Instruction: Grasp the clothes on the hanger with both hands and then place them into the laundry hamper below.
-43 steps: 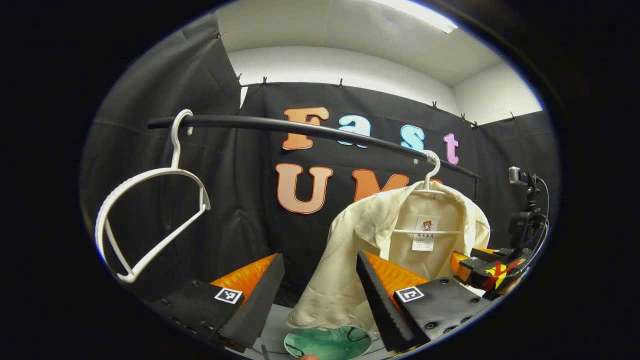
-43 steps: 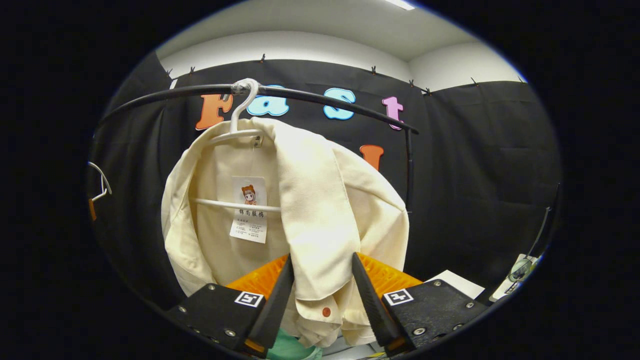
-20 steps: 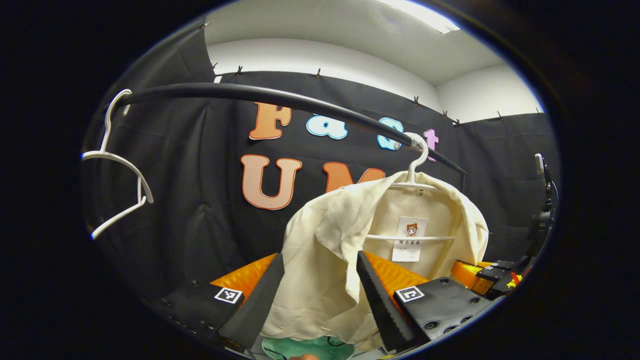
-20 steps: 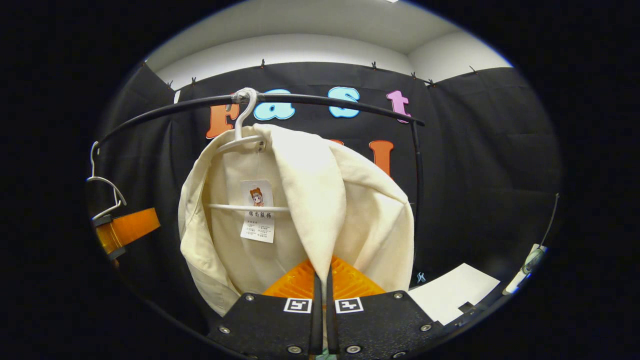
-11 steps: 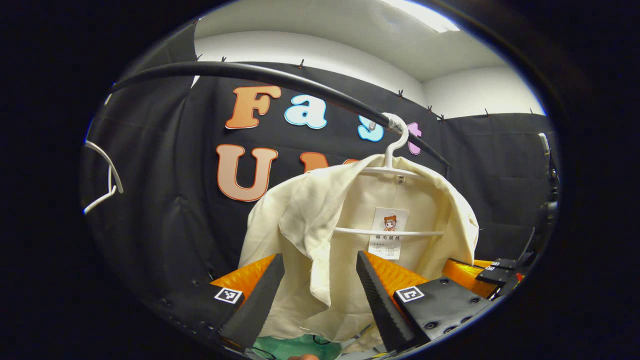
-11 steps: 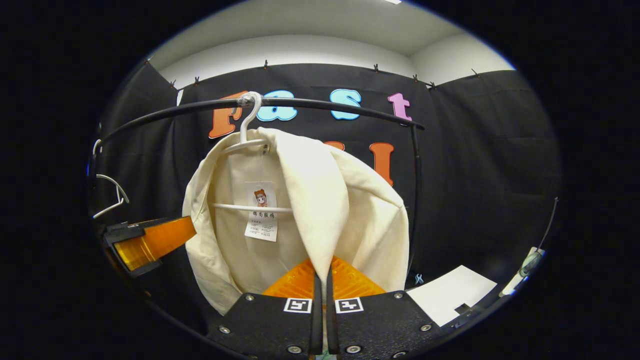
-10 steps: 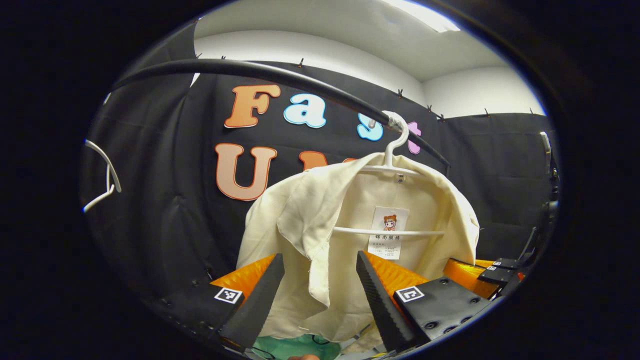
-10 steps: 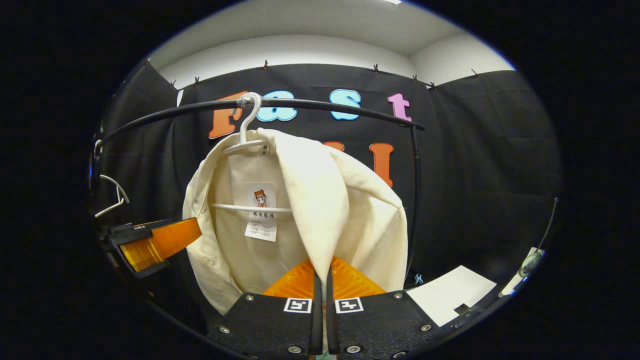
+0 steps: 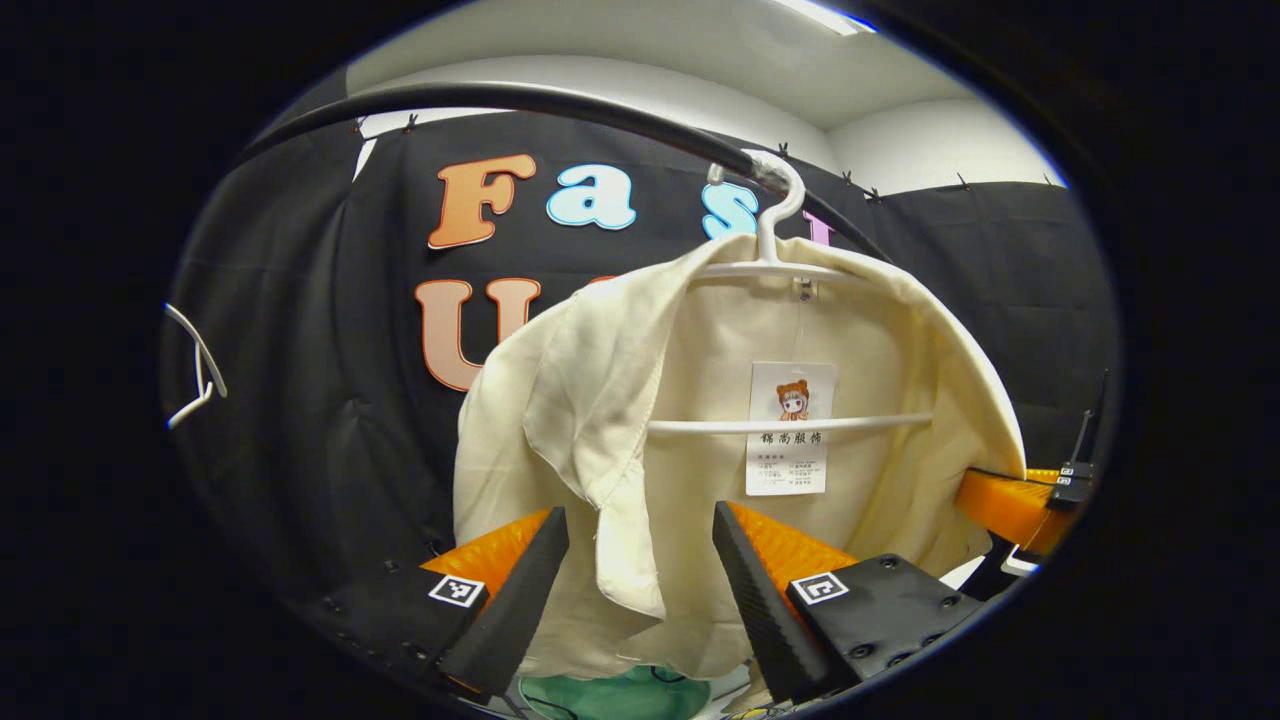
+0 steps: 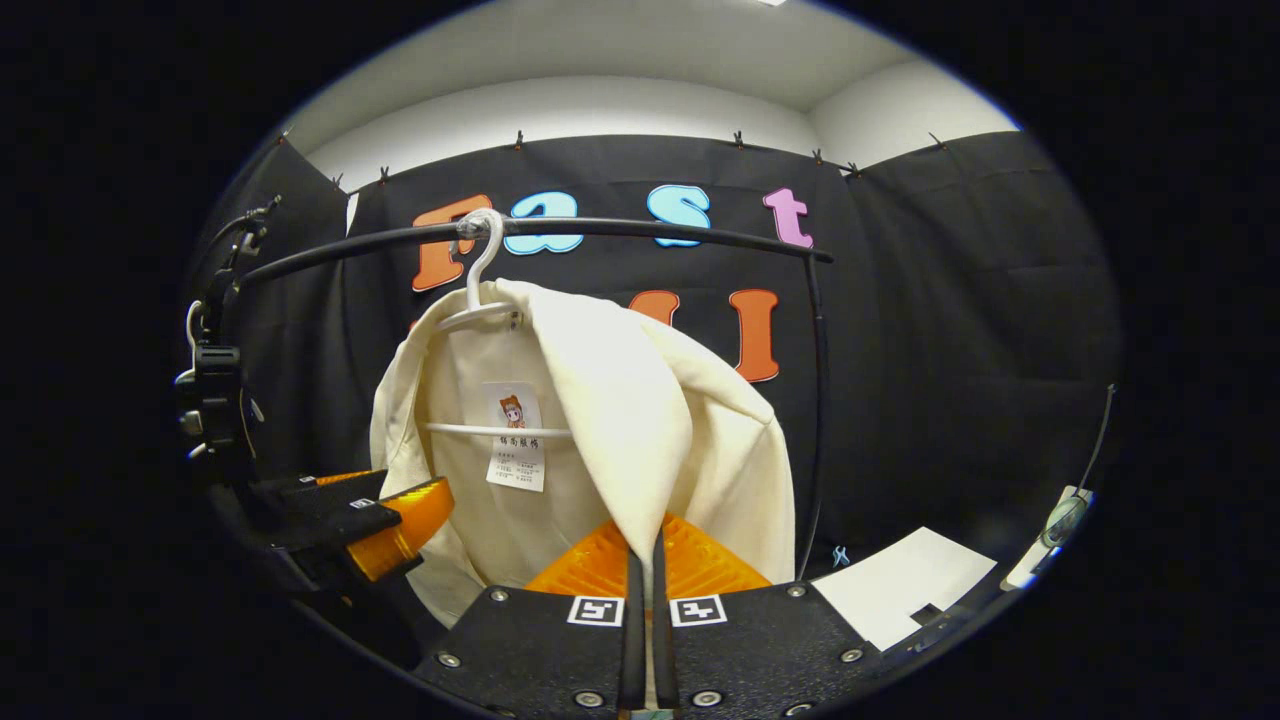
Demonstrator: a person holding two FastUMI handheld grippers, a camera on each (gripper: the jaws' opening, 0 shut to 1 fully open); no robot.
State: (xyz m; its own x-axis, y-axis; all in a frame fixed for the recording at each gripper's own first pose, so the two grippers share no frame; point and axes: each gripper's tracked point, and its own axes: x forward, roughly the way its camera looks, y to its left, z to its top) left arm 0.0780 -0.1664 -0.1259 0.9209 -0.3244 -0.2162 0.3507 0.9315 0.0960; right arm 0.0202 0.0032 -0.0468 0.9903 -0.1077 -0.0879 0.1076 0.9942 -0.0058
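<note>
1. In the left gripper view, the left gripper (image 9: 640, 590) has its fingers spread wide apart, and they press on nothing.
2. The front edge of a cream shirt (image 9: 700, 420) hangs down between those fingers without clearly touching either one.
3. The shirt hangs on a white hanger (image 9: 775, 250), whose hook sits over a black rail (image 9: 500, 100) above and ahead of the fingers.
4. A paper tag (image 9: 790, 428) hangs inside the shirt, above the finger on the right of this view.
5. A green laundry hamper (image 9: 620, 692) shows below the shirt's hem, low between the fingers.
6. An empty white hanger (image 9: 195, 375) hangs far off to the left of the fingers.
7. In the right gripper view, the right gripper (image 10: 645, 600) has its fingers closed together on the shirt's other front panel (image 10: 620, 430), the cloth pinched between them.
8. From that pinch the shirt rises ahead to the white hanger (image 10: 478, 290) on the rail (image 10: 640, 228).
9. The left gripper (image 10: 400, 525) shows to the left of the right fingers, just beside the shirt's edge.
10. A white sheet (image 10: 905, 585) lies low to the right of the fingers.
</note>
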